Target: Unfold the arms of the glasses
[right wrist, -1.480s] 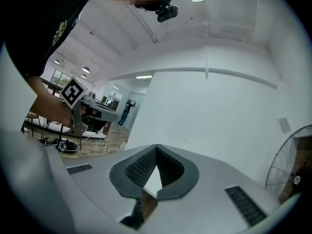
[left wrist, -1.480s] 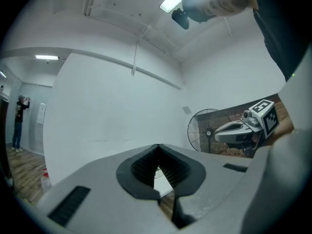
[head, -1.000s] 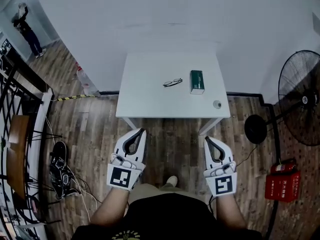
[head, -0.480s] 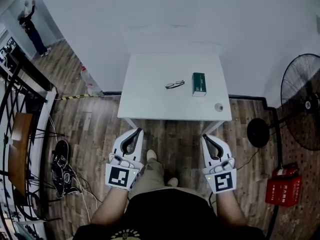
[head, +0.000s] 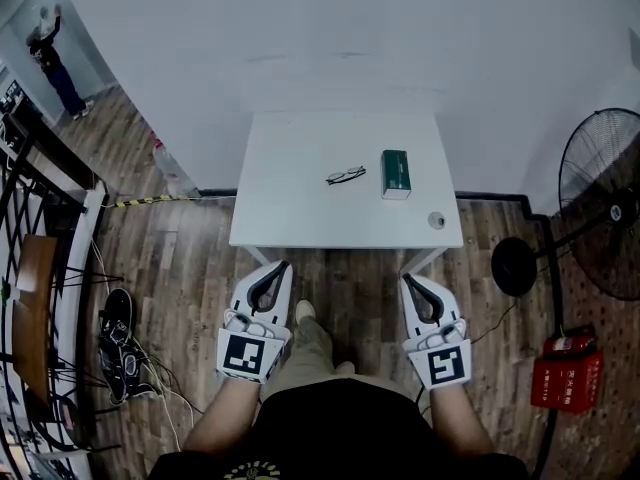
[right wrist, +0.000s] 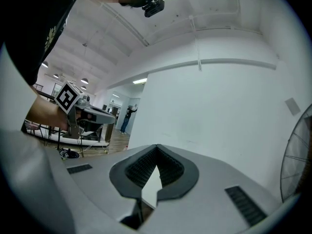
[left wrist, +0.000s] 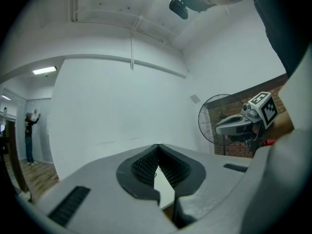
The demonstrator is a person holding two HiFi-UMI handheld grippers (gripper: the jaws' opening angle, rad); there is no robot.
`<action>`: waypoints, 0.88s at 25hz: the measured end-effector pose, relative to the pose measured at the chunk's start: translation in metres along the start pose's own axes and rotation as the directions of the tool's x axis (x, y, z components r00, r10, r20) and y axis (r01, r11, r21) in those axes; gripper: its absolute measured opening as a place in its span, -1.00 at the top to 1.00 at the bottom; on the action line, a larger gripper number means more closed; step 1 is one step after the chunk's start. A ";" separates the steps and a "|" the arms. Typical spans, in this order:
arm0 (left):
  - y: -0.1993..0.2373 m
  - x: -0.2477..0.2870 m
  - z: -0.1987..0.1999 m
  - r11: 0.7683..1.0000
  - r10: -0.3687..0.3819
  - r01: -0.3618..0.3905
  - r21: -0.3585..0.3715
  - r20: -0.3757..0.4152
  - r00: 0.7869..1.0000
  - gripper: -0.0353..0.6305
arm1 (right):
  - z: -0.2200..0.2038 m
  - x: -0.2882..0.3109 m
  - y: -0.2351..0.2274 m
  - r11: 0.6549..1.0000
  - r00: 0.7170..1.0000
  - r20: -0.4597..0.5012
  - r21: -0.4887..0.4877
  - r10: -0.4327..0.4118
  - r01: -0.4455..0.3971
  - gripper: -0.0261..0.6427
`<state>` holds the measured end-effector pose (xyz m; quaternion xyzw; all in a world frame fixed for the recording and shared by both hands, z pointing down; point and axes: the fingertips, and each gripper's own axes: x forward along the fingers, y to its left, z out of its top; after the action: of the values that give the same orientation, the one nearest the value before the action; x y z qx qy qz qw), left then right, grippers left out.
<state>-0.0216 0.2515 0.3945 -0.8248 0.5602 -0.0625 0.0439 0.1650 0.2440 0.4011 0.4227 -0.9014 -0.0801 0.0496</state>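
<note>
On the far bench (head: 290,208) the glasses (head: 346,175) lie untouched, arms seemingly folded; left gripper (head: 283,265) and right gripper (head: 404,278) hang clenched, empty.

left tongs (head: 281,266) and right tongs (head: 408,279) level, jaws together.

Bare workroom, wood floor (head: 180,258), standing fan (head: 600,203), red extinguisher box (head: 566,376)

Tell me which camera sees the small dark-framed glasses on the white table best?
The head view. It looks down on the small dark-framed glasses lying on the white rectangular table, beside the green box. The left and right gripper views show their own closed jaws and a white wall; no glasses can be made out.
</note>
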 end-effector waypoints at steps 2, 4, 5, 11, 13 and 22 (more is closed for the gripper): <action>0.003 0.005 -0.002 1.000 0.002 -0.002 -0.009 0.004 1.000 0.88 | -0.004 0.006 -0.002 1.000 1.000 -0.012 0.007 -0.001 0.001 0.92; 0.009 0.008 -0.006 1.000 0.007 -0.007 -0.020 -0.001 1.000 0.88 | -0.006 0.014 -0.002 1.000 1.000 -0.019 0.010 0.005 -0.004 0.92; 0.012 0.010 -0.008 1.000 0.010 -0.010 -0.026 -0.004 1.000 0.88 | -0.007 0.019 -0.003 1.000 1.000 -0.018 0.011 0.008 -0.008 0.92; 0.029 0.025 -0.015 1.000 0.019 -0.019 -0.025 -0.006 1.000 0.88 | -0.012 0.046 -0.004 1.000 0.999 -0.020 0.015 0.026 -0.026 0.92; 0.034 0.033 -0.018 0.999 0.022 -0.022 -0.030 -0.009 1.000 0.88 | -0.015 0.055 -0.006 0.999 0.999 -0.025 0.017 0.037 -0.037 0.92; 0.055 0.059 -0.033 0.999 0.022 -0.023 -0.032 -0.041 0.999 0.88 | -0.030 0.097 -0.014 0.997 0.996 -0.053 0.040 0.067 -0.065 0.92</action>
<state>-0.0561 0.1759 0.4226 -0.8177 0.5711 -0.0695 0.0197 0.1179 0.1573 0.4302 0.3956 -0.9145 -0.0495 0.0687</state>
